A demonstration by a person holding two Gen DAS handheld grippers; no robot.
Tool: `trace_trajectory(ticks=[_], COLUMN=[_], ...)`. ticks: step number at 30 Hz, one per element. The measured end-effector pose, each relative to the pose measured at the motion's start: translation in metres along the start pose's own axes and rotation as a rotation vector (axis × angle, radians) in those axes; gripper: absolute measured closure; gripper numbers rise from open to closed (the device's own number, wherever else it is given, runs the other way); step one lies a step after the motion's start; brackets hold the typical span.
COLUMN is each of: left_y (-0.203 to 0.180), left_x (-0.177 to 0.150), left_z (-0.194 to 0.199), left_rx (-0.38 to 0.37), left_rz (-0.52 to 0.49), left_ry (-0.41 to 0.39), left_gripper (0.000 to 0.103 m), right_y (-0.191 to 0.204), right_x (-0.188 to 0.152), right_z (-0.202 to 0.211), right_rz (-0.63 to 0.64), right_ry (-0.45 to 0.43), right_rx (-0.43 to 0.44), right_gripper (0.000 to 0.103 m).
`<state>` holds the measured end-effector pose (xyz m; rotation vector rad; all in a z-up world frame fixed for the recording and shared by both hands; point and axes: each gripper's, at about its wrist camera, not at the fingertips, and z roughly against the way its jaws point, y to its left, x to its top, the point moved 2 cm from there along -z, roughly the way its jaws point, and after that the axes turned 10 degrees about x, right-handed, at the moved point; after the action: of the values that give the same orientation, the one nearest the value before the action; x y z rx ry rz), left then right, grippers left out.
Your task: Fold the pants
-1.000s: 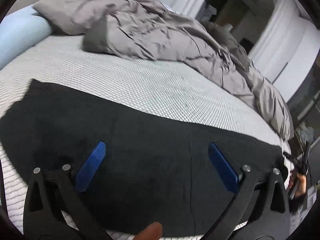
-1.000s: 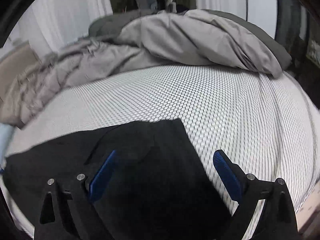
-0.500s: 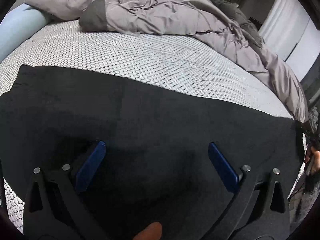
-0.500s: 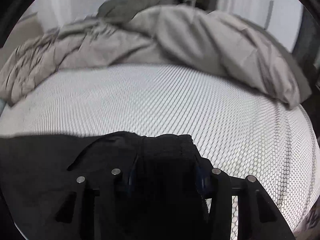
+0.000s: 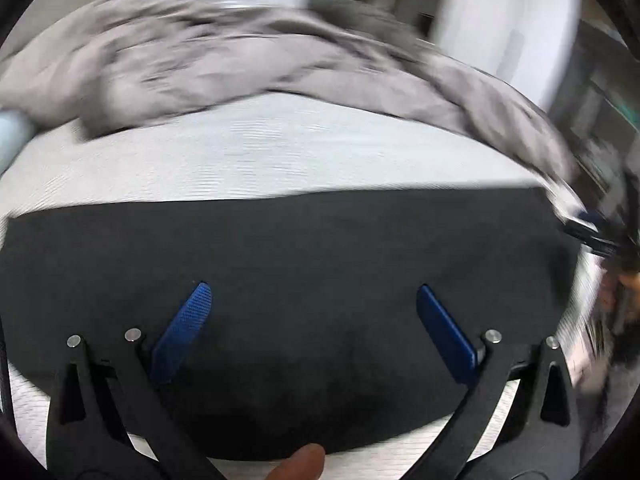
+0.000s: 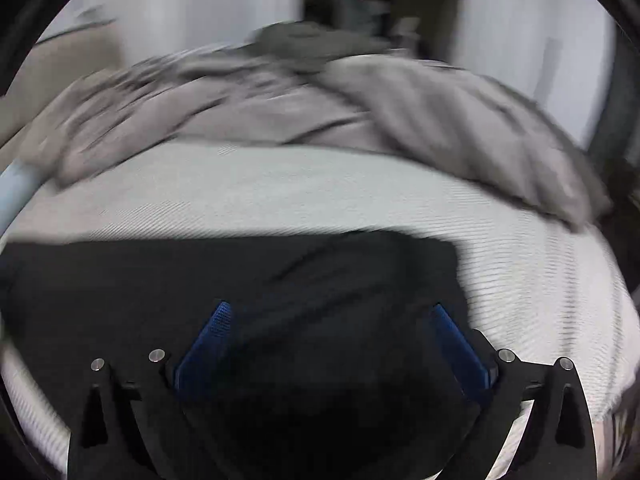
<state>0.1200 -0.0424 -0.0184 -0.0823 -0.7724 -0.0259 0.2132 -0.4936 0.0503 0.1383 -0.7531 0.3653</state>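
Black pants (image 5: 304,248) lie flat in a long band across the white patterned mattress (image 5: 260,160). My left gripper (image 5: 312,300) is open above the middle of the pants, its blue pads spread wide and empty. In the right wrist view the pants (image 6: 240,276) end at a squared edge to the right, with a crease near that end. My right gripper (image 6: 332,316) is open over that end and holds nothing. Both views are motion-blurred.
A rumpled grey duvet (image 5: 240,64) is heaped along the far side of the bed, also in the right wrist view (image 6: 360,120). A pale blue pillow (image 5: 12,136) lies at the left. White curtains (image 6: 192,12) hang behind.
My right gripper was shut on the pants end half a second ago and is now open. Both cameras have pulled back and tilted up; the pants lie flatter.
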Motion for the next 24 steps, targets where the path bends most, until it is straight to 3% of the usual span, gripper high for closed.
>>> trace_trajectory(ticks=[3, 4, 6, 8, 10, 12, 15, 16, 17, 19, 22, 24], left_y=[-0.051, -0.060, -0.074, -0.075, -0.068, -0.061, -0.052, -0.050, -0.052, -0.053, -0.056, -0.055], left_x=[-0.015, -0.020, -0.031, -0.038, -0.038, -0.038, -0.040, -0.040, -0.041, -0.039, -0.034, -0.021], left_z=[-0.020, -0.026, -0.041, -0.051, -0.051, -0.051, -0.056, -0.056, -0.056, -0.059, -0.053, -0.039], left_rx=[-0.148, -0.160, -0.117, -0.057, -0.078, -0.082, -0.086, -0.084, -0.080, -0.069, -0.050, -0.076], left_rz=[-0.086, -0.107, -0.182, -0.239, -0.230, -0.218, -0.212, -0.216, -0.221, -0.225, -0.205, -0.174], left_ry=[0.110, 0.138, 0.189, 0.207, 0.204, 0.208, 0.207, 0.208, 0.207, 0.211, 0.222, 0.180], left_gripper=[0.001, 0.001, 0.001, 0.001, 0.001, 0.001, 0.001, 0.001, 0.001, 0.001, 0.001, 0.001], right_y=[0.054, 0.065, 0.087, 0.097, 0.082, 0.056, -0.023, -0.050, -0.076, -0.100, -0.100, -0.083], right_x=[-0.023, -0.028, -0.042, -0.058, -0.064, -0.066, -0.076, -0.081, -0.085, -0.090, -0.086, -0.076], right_z=[-0.018, -0.024, -0.041, -0.057, -0.054, -0.046, -0.030, -0.024, -0.016, -0.010, 0.004, 0.019], right_rz=[0.077, 0.092, 0.143, 0.213, 0.215, 0.197, 0.089, 0.029, -0.054, -0.131, -0.120, -0.088], right_ry=[0.062, 0.077, 0.118, 0.178, 0.165, 0.158, 0.154, 0.152, 0.136, 0.132, 0.096, 0.038], right_rx=[0.178, 0.212, 0.255, 0.219, 0.224, 0.130, -0.154, -0.206, -0.206, -0.285, -0.306, -0.300], right_gripper=[0.002, 0.002, 0.002, 0.002, 0.002, 0.002, 0.003, 0.002, 0.002, 0.002, 0.002, 0.002])
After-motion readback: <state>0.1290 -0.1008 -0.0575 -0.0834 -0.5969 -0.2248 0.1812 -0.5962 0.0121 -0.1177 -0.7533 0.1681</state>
